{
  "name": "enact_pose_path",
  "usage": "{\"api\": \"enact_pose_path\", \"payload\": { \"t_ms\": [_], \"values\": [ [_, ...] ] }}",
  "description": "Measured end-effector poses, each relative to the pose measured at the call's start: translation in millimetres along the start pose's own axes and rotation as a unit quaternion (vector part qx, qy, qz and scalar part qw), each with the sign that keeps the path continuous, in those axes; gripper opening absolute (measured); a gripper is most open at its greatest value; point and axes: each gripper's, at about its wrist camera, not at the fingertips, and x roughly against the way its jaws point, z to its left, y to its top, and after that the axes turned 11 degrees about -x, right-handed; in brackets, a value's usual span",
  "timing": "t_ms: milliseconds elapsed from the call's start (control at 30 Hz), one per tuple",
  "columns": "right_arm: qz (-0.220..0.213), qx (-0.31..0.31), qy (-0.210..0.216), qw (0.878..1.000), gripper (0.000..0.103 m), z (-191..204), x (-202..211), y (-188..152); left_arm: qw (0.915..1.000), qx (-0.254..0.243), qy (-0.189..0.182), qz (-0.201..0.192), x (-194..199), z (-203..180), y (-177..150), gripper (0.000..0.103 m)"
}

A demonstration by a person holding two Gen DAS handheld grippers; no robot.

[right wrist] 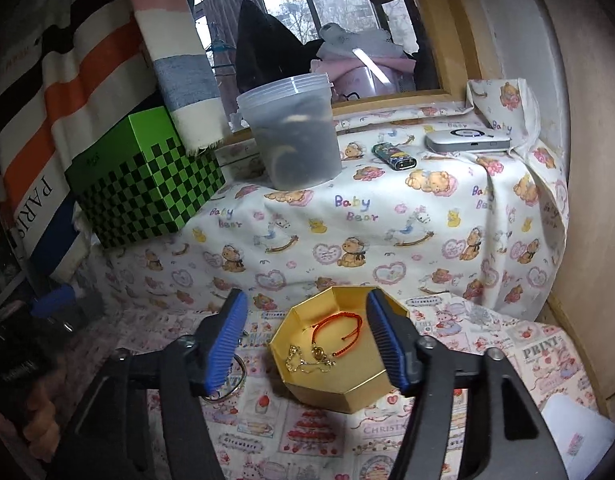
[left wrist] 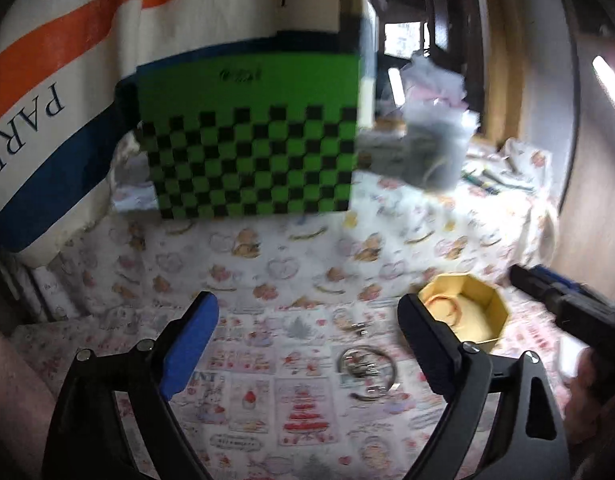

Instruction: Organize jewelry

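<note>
Gold octagonal box [right wrist: 339, 364] between right gripper [right wrist: 307, 344] fingers, both grippers' fingers spread, left gripper [left wrist: 307, 344] empty.

The striped bag [right wrist: 39, 152] leaning at the left reads "PARIS" up its white band, cut off at the edge. The bear-print cloth [right wrist: 387, 216] says "Baby Bear" over and over. The patchwork cloth [right wrist: 539, 356] below it carries "PRINT", part of "CHRISTMAS", and "Strawberry" on small labels.
</note>
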Motion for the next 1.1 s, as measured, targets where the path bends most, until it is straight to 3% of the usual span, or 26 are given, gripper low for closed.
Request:
{"api": "enact_pose_path", "payload": {
  "t_ms": [133, 400, 533, 600, 700, 800, 900, 967, 1100],
  "values": [
    [0.002, 0.003, -0.007, 1.000, 0.071, 0, -3, -2, 0.9985, 0.044, 0.034, -0.001, -9, 11, -7, 0.096],
    [-0.009, 0.013, -0.019, 1.000, 0.078, 1, -3, -4, 0.9986, 0.030, 0.044, -0.011, -6, 15, -10, 0.102],
    [-0.006, 0.017, -0.028, 0.999, 0.078, 1, -7, -6, 0.9993, 0.036, 0.013, -0.007, -19, 8, -15, 0.102],
    [-0.003, 0.015, -0.031, 0.999, 0.078, 0, -9, -6, 0.9986, 0.040, -0.034, -0.002, -31, -1, -19, 0.102],
    [0.002, 0.009, -0.035, 0.999, 0.078, -4, -12, -5, 0.9957, 0.011, -0.084, 0.039, -55, -20, -22, 0.101],
    [0.005, 0.003, -0.035, 0.999, 0.078, -6, -12, -4, 0.9918, 0.024, -0.104, 0.070, -73, -26, -25, 0.083],
    [0.004, 0.002, -0.038, 0.999, 0.078, -8, -12, -3, 0.9824, 0.057, -0.144, 0.104, -88, -22, -28, 0.058],
    [0.007, 0.000, -0.038, 0.999, 0.078, -9, -12, -3, 0.9755, 0.070, -0.163, 0.130, -95, -22, -32, 0.035],
    [0.011, -0.002, -0.039, 0.999, 0.078, -9, -14, -3, 0.9738, 0.060, -0.155, 0.155, -104, -31, -42, 0.031]
  ]
}}
